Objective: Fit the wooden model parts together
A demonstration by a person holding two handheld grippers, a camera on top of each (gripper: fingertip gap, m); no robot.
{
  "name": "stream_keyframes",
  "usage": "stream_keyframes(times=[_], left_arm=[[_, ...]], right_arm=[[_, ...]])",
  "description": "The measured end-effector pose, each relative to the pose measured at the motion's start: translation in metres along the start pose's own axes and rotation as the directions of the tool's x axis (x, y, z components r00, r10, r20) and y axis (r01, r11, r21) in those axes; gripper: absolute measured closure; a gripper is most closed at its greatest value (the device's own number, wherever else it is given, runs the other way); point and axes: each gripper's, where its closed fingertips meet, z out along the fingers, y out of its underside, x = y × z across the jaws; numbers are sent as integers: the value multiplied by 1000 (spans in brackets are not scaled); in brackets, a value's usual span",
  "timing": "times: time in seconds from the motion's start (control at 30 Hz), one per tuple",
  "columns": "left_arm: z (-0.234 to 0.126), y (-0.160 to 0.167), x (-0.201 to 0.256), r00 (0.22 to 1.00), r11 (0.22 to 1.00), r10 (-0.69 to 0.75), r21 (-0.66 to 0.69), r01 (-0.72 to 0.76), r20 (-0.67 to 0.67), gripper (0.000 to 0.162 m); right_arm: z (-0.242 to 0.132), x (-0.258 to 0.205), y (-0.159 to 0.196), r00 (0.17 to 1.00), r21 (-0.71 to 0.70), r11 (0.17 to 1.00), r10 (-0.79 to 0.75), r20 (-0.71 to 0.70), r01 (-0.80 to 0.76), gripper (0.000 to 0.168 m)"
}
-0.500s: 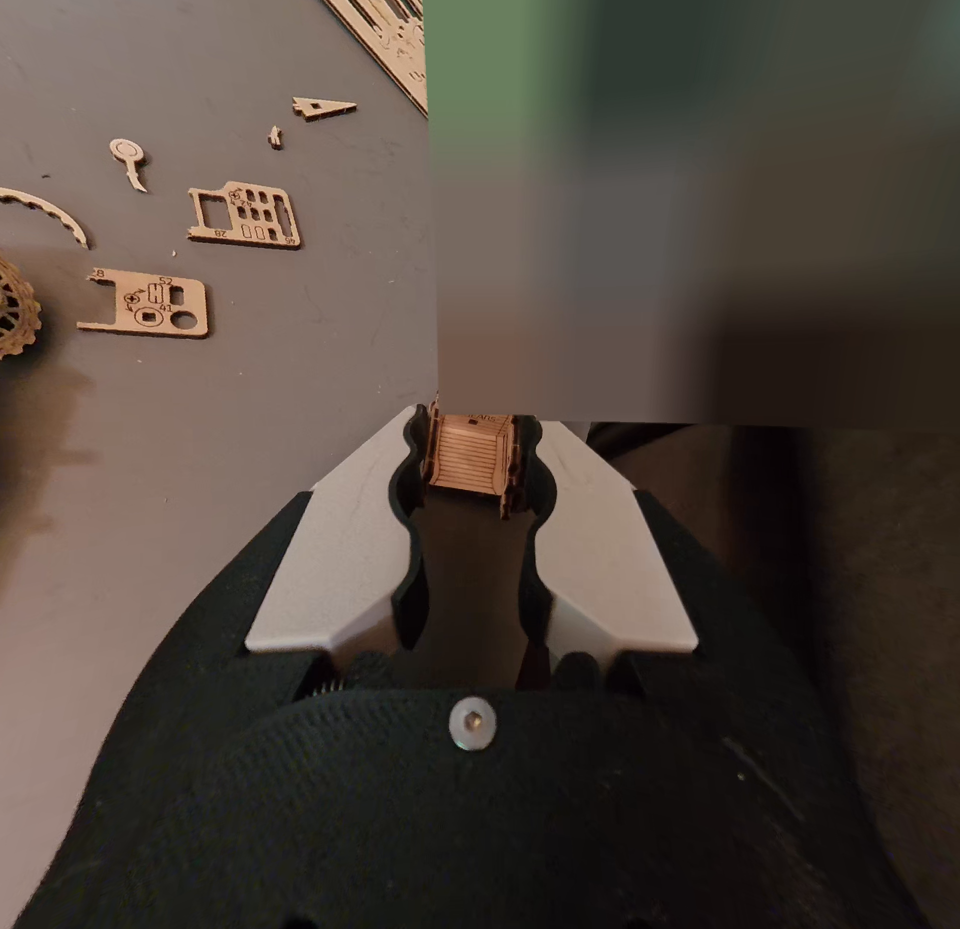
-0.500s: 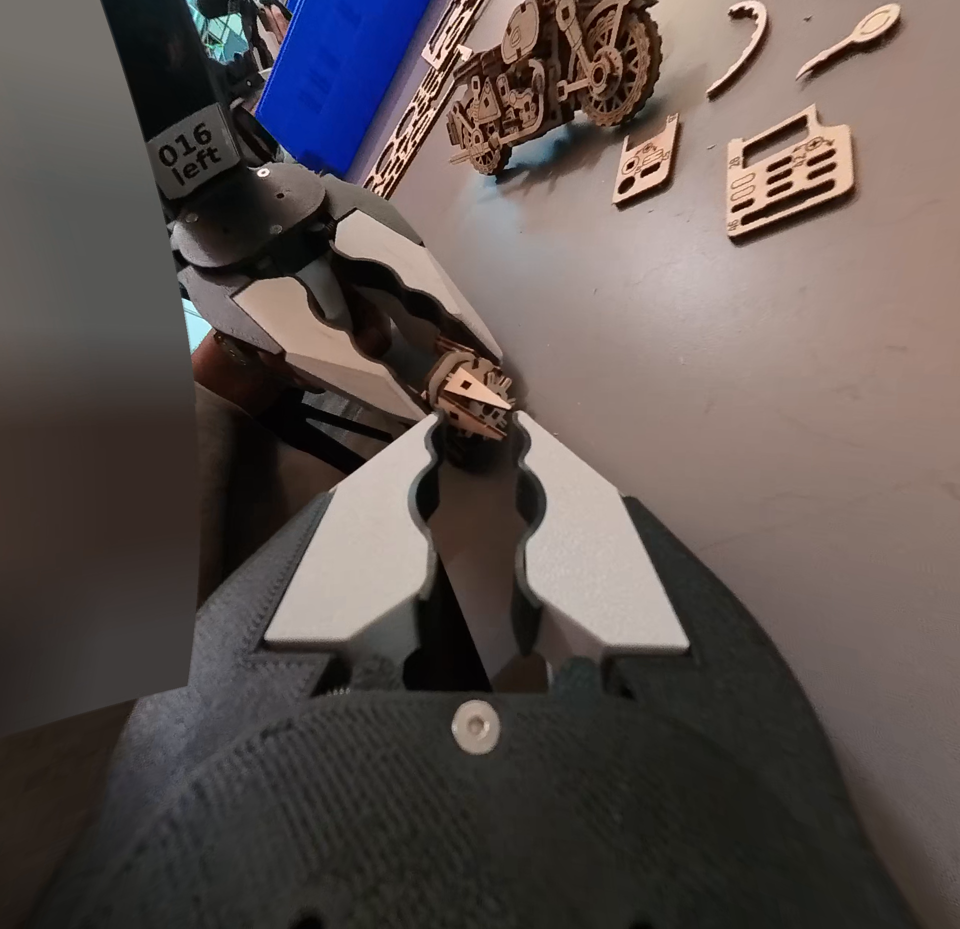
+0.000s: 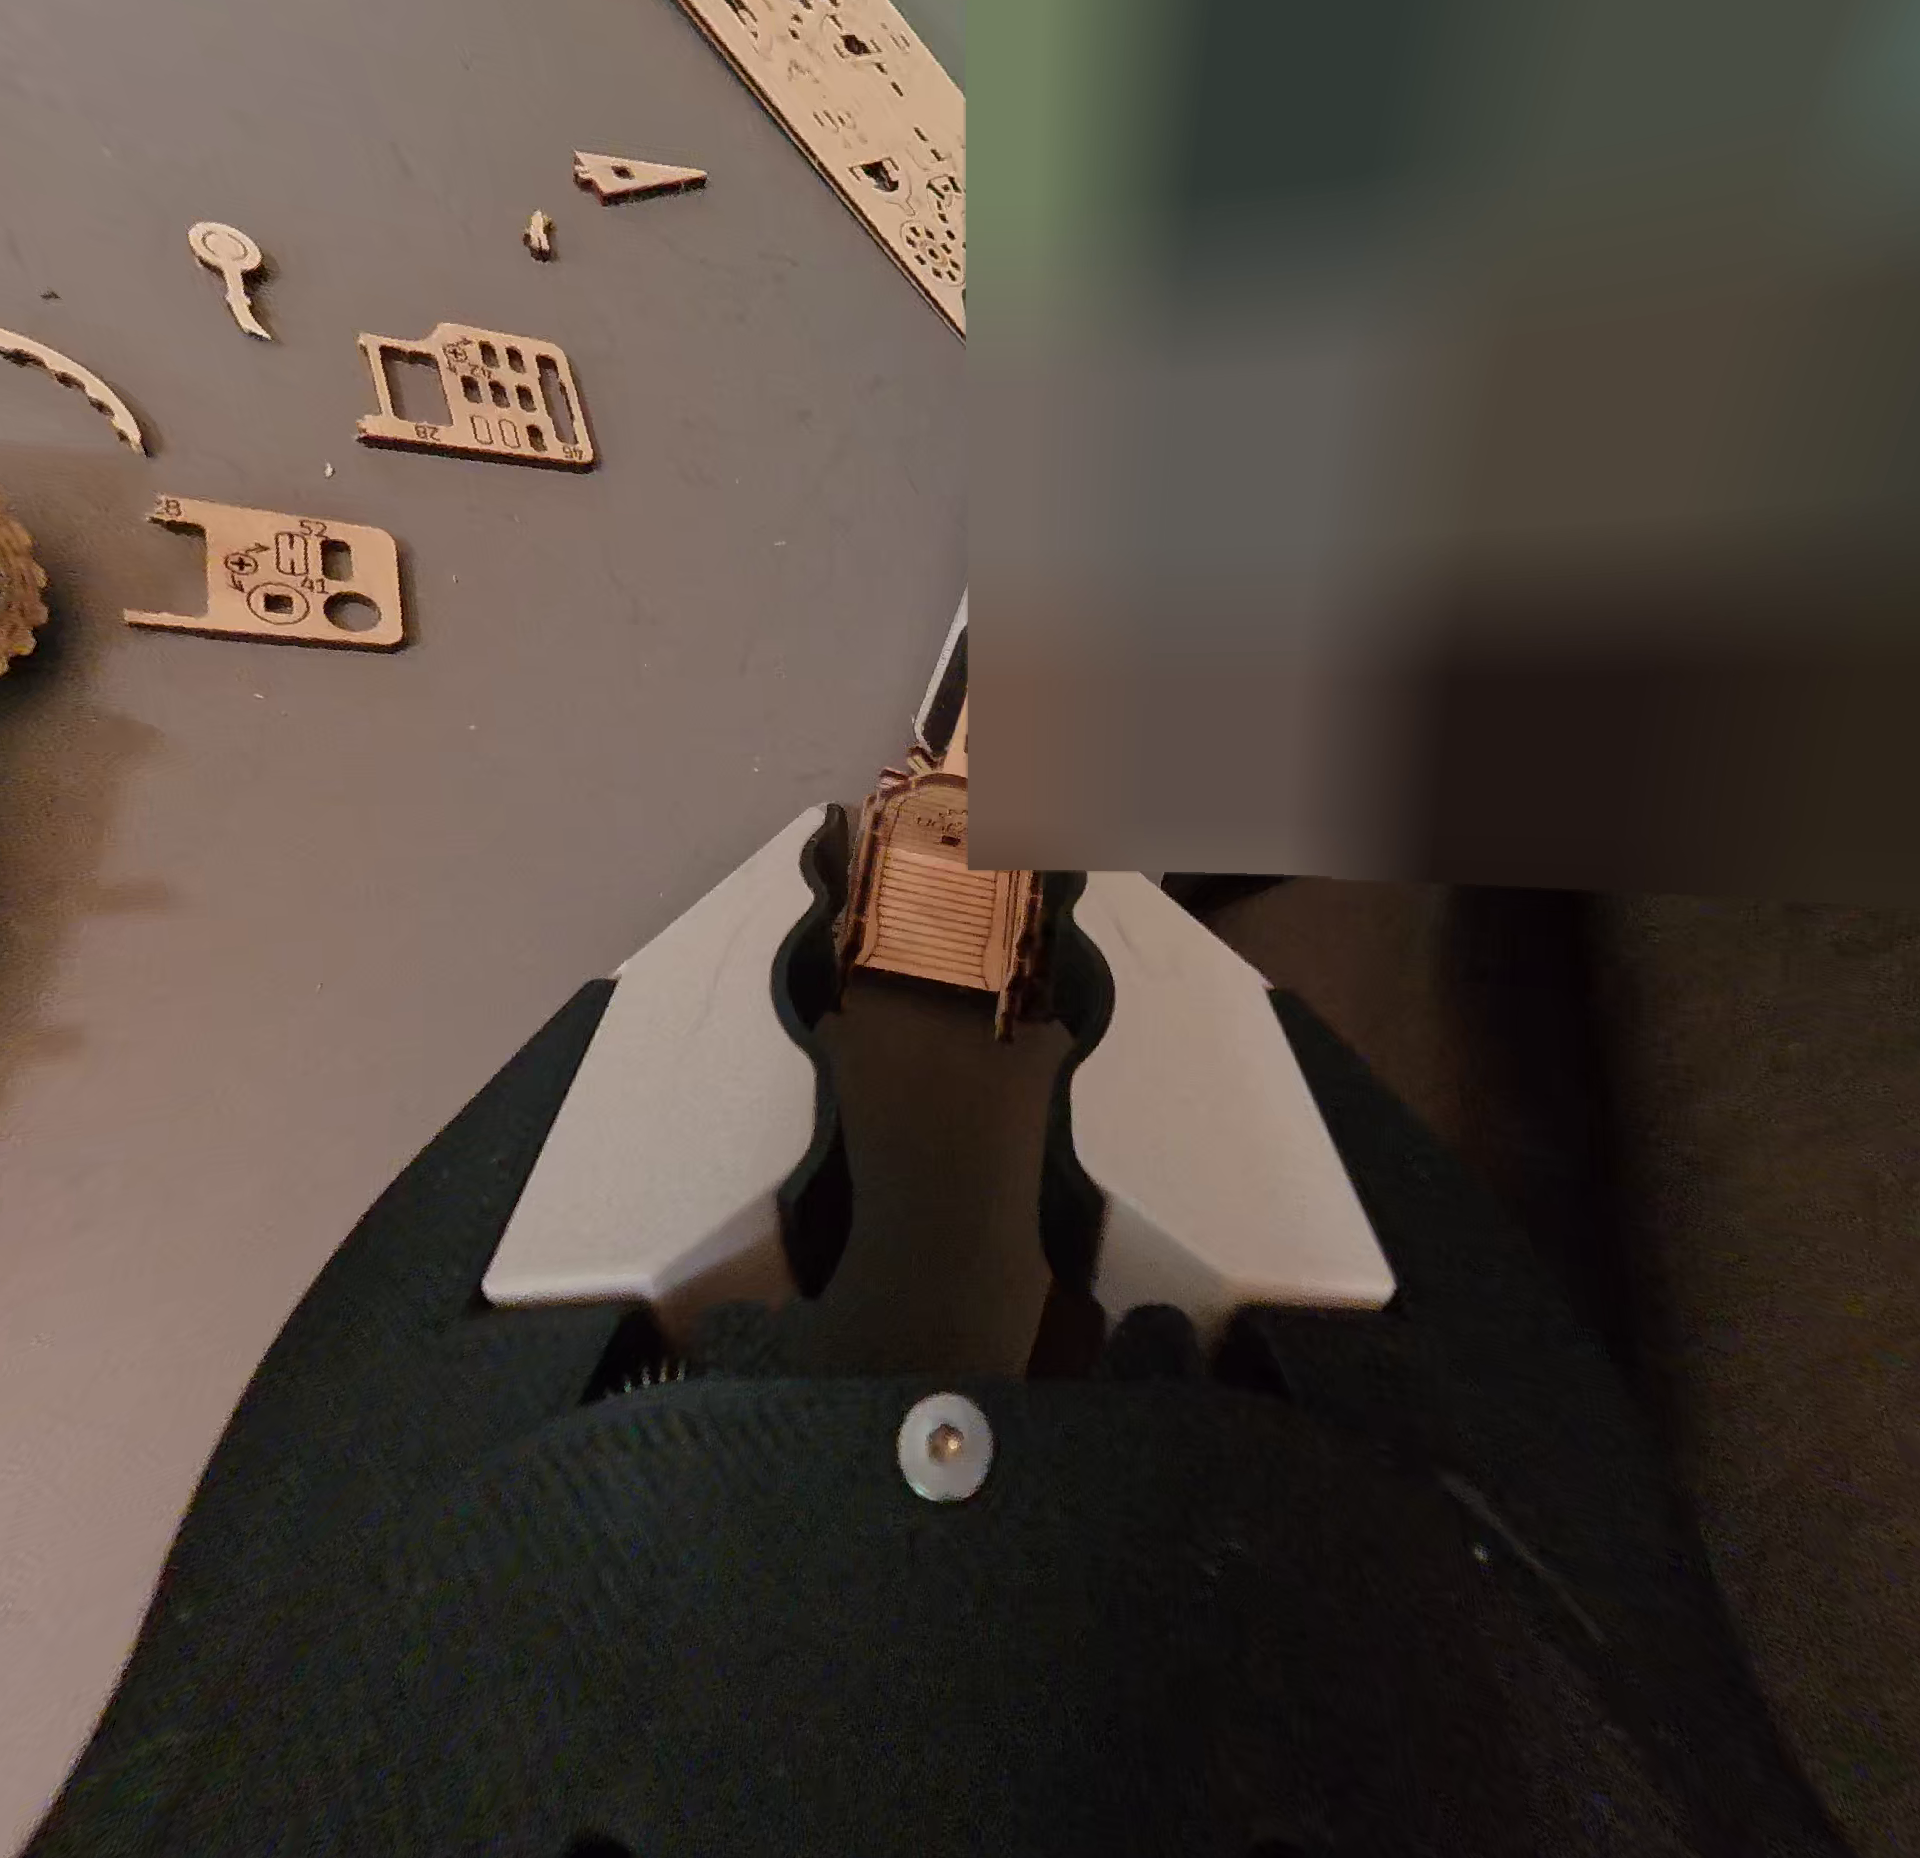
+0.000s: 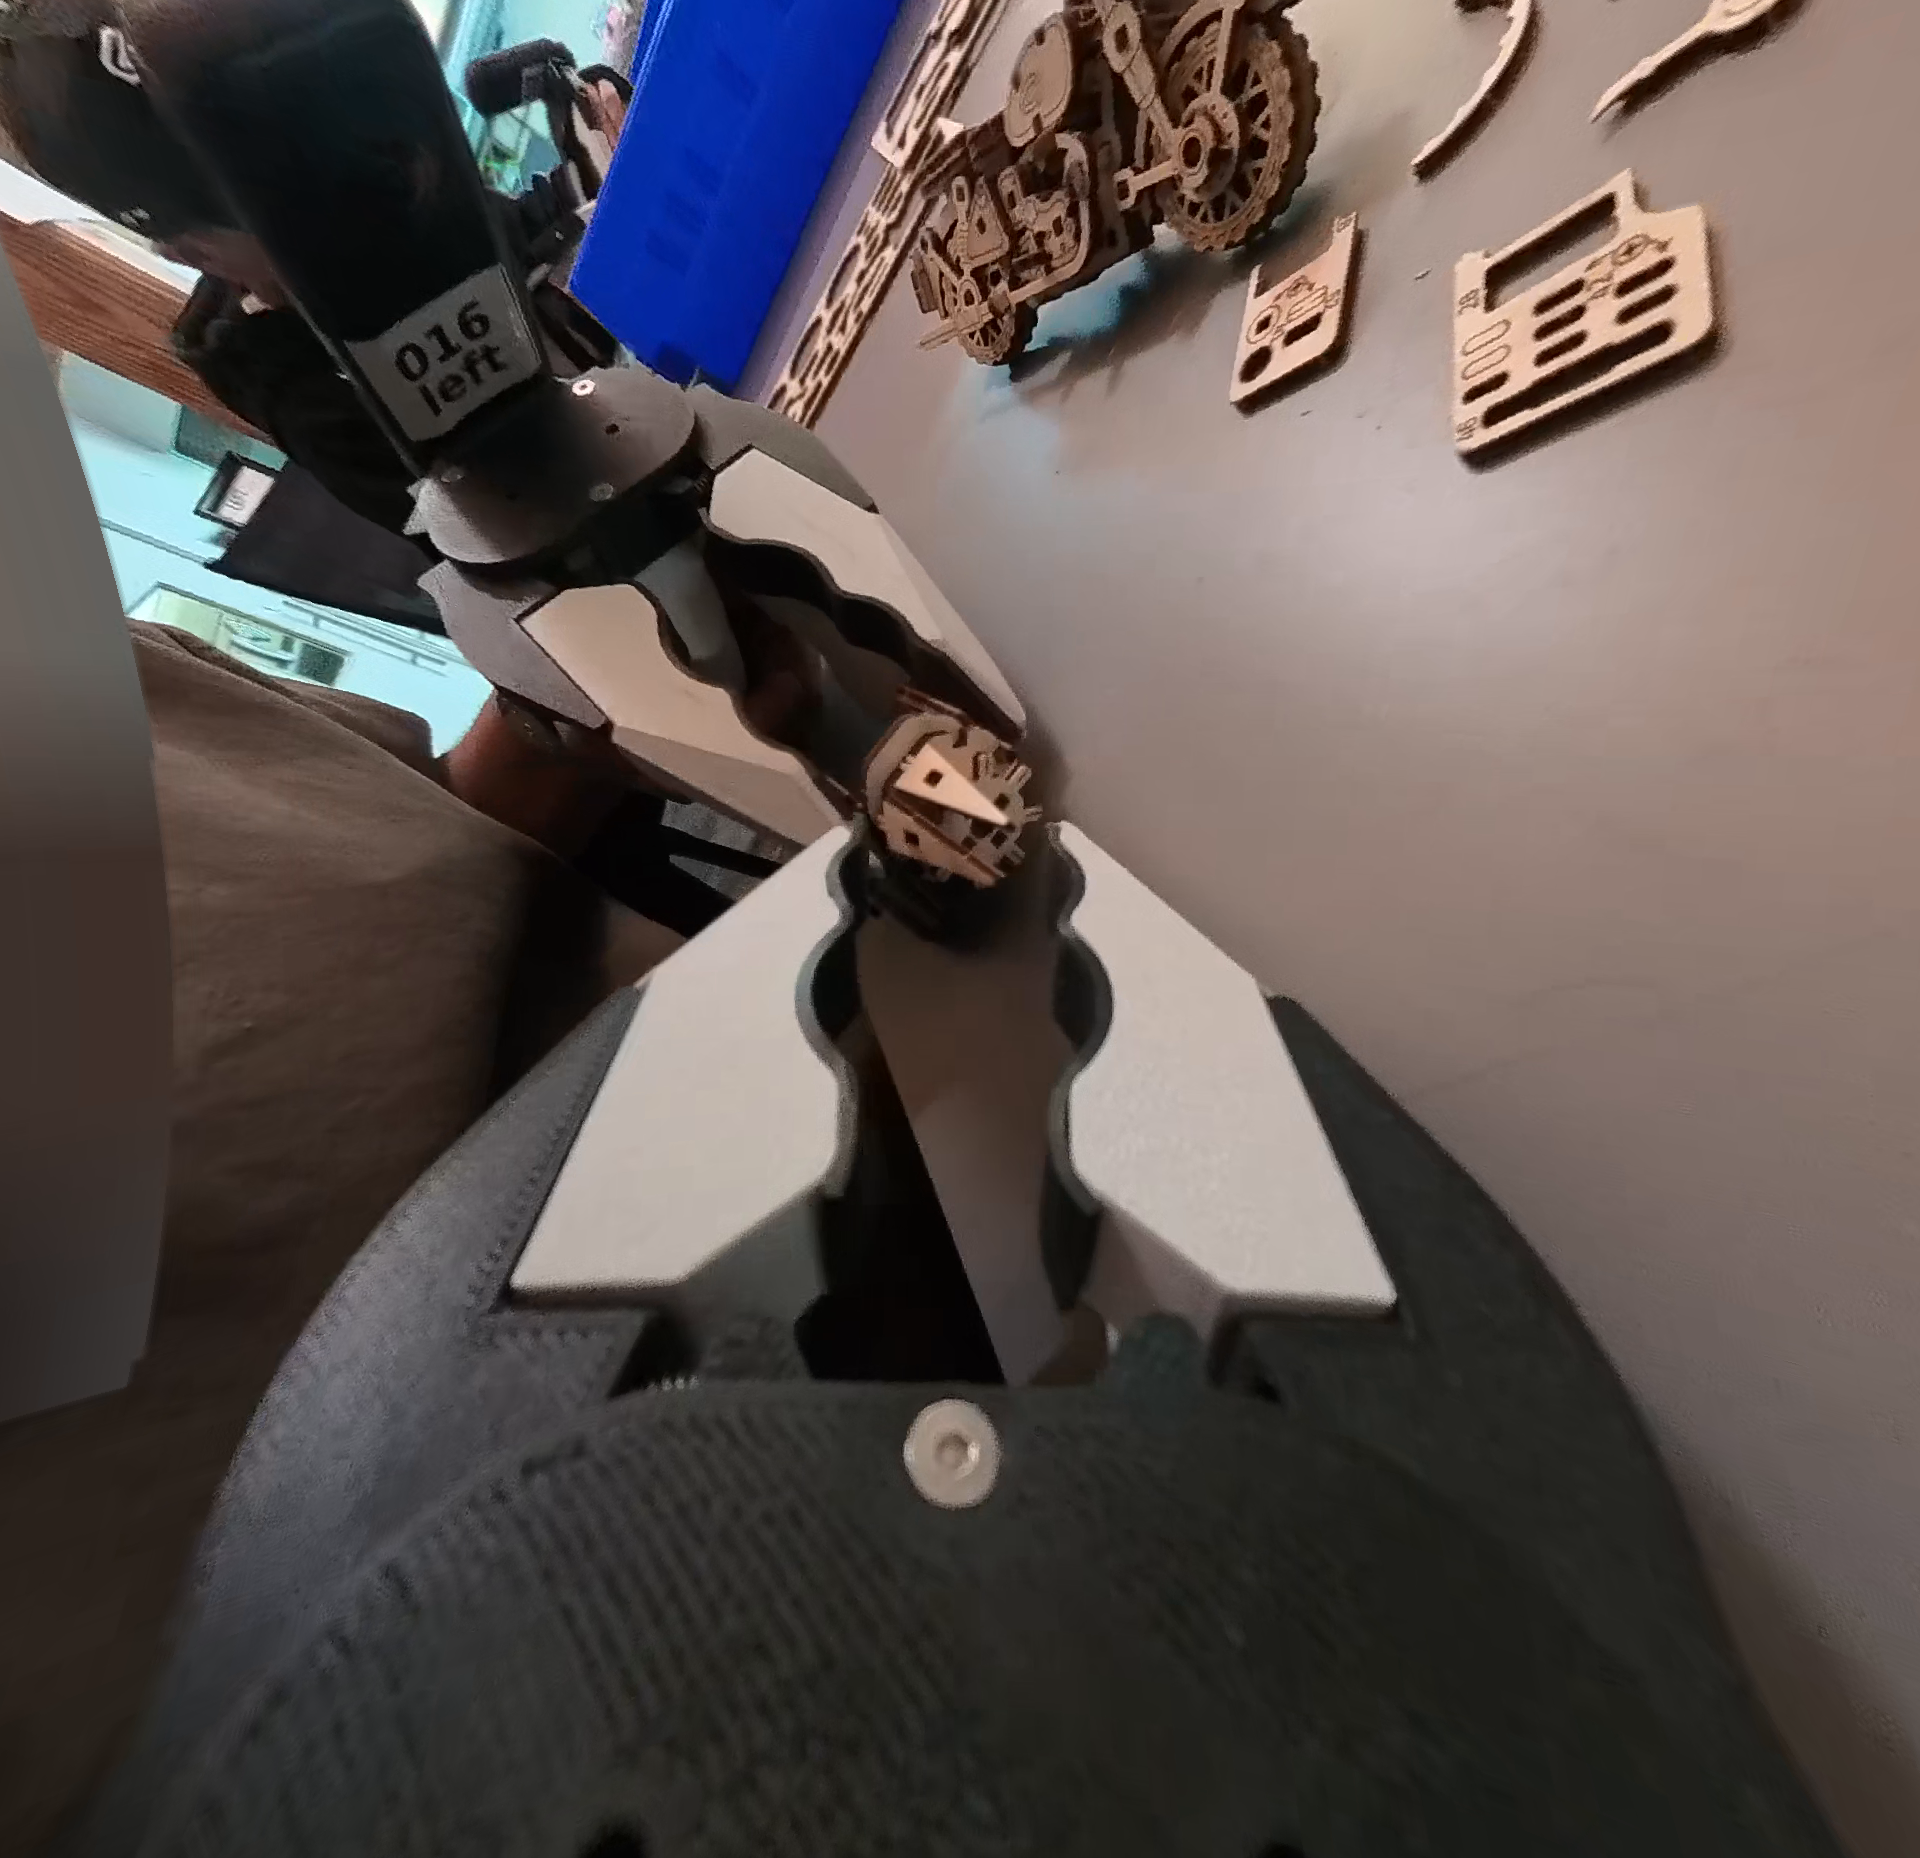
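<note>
A small wooden sub-assembly [image 3: 930, 925] with a slatted face sits between the tips of my left gripper [image 3: 940, 873], which is shut on it, just off the grey table's near edge. In the right wrist view the same sub-assembly [image 4: 951, 806] carries a pale triangular piece. The left gripper [image 4: 951, 759] holds it from the far side. My right gripper [image 4: 951, 852] is closed to a narrow gap around its near end. One of the right gripper's fingers [image 3: 943, 686] shows above the sub-assembly; the rest is behind a blurred patch.
On the grey table [image 3: 520, 873] lie flat wooden parts: two cut plates [image 3: 275, 577] [image 3: 478, 400], a curved strip [image 3: 83, 385], a spoon-shaped piece [image 3: 229, 270], a small triangle [image 3: 634, 175] and a cut sheet [image 3: 821, 94]. A built wooden motorcycle [image 4: 1122, 146] and a blue bin [image 4: 748, 125] stand further back. My two grippers' fingertips are within a few centimetres of each other.
Both grippers stay on the sub-assembly. The left gripper's body has shifted slightly in the right wrist view, and a finger of the right gripper now shows in the left wrist view.
</note>
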Motion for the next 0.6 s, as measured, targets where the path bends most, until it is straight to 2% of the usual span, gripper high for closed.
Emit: stream_keyframes(times=[0.23, 0.33, 0.6], left_arm=[[-4, 0, 0, 999, 999, -30, 8, 31, -38, 122], [-6, -1, 0, 998, 999, -36, 14, 37, -45, 128], [-3, 0, 2, 999, 1000, -24, 12, 25, -40, 128]], right_arm=[[2, 1, 1, 999, -10, 1000, -27, -24, 27, 139], [3, 2, 1, 998, -13, 999, -49, -43, 49, 140], [4, 1, 2, 997, -18, 998, -63, -45, 62, 140]])
